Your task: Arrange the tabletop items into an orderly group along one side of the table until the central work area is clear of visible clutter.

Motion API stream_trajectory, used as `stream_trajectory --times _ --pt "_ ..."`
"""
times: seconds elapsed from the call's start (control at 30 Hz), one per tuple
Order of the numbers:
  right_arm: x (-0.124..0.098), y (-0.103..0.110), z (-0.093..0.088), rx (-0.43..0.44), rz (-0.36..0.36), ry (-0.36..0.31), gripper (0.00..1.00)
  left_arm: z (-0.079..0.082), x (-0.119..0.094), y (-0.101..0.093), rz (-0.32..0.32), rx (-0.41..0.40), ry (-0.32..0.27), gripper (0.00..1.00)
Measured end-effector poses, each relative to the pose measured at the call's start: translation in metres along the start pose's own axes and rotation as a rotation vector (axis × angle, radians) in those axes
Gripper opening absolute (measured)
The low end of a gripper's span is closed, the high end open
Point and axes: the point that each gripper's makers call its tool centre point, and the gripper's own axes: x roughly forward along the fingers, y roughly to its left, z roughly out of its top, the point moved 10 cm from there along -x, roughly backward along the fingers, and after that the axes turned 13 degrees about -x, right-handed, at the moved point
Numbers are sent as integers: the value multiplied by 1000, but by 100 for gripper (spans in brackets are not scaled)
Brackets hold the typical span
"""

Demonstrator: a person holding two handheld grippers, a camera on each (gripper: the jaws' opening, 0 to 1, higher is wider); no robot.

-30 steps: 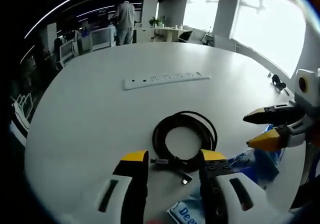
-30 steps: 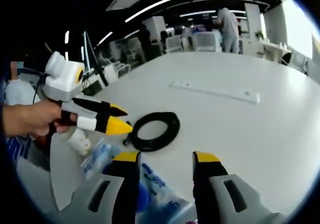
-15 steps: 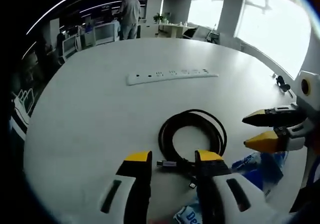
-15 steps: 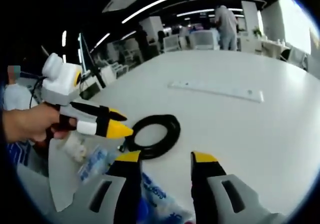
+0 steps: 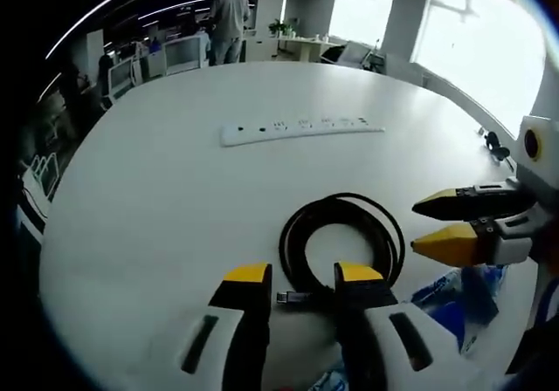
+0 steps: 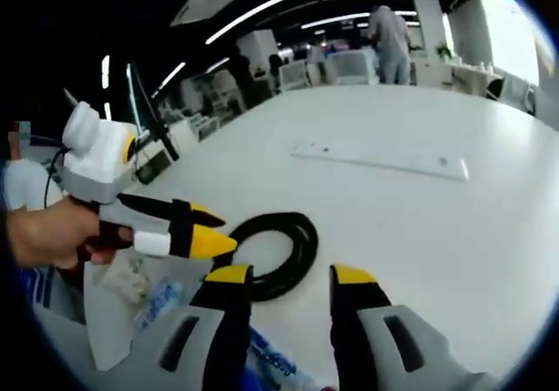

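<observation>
Jaws of the left gripper (image 5: pixel 302 284), yellow-tipped over black and grey, stand a little apart with nothing between them, low above the smooth white bench (image 5: pixel 157 190). Just under their tips lies a small metal plug end (image 5: pixel 293 298) of a coiled black round cable (image 5: pixel 342 238); the plug points across the view toward the left jaw, its long axis running side to side. The coil itself lies flat on the bench just beyond the tips, a near-circular loop of several turns (glossy, rubbery looking).

To the right of the coil hangs the right gripper (image 5: pixel 428 225), its two yellow tips narrowly apart and empty, pointing at the coil's rim. Below it lies a crinkled clear-and-blue plastic packet (image 5: pixel 458 291).

In the right gripper view the right gripper (image 6: pixel 284 276) shows the same narrow, empty gap, with the coil (image 6: pixel 278 250) beyond its left jaw and the left gripper (image 6: pixel 214 234) held in a hand (image 6: pixel 44 234) beside it.

Farther off, a long flat white power strip (image 5: pixel 301 129) lies with its long axis across the bench. Beyond the bench edge stands a person (image 5: pixel 229 16).
</observation>
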Motion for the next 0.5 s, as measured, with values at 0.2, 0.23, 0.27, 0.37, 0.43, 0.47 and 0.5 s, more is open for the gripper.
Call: stream_trajectory --times 0.2,0.23,0.27,0.37,0.43,0.47,0.5 --pt "6 -1 -3 -1 -6 16 30 0 5 1 5 -3 7 25" --pt "9 -2 -3 2 -5 19 30 1 6 0 4 1 7 25" --pt "12 -3 -2 2 -5 19 30 2 6 -1 6 -4 9 24" --pt "14 -2 -1 0 -6 19 29 4 5 -4 10 -9 10 23" --pt "15 -1 0 -2 -5 18 29 4 5 -3 20 -5 16 23" --pt "15 -1 0 -4 -4 18 29 3 6 -2 17 -10 16 23" --pt "16 -1 0 -4 -3 18 29 3 6 -1 17 -14 17 23"
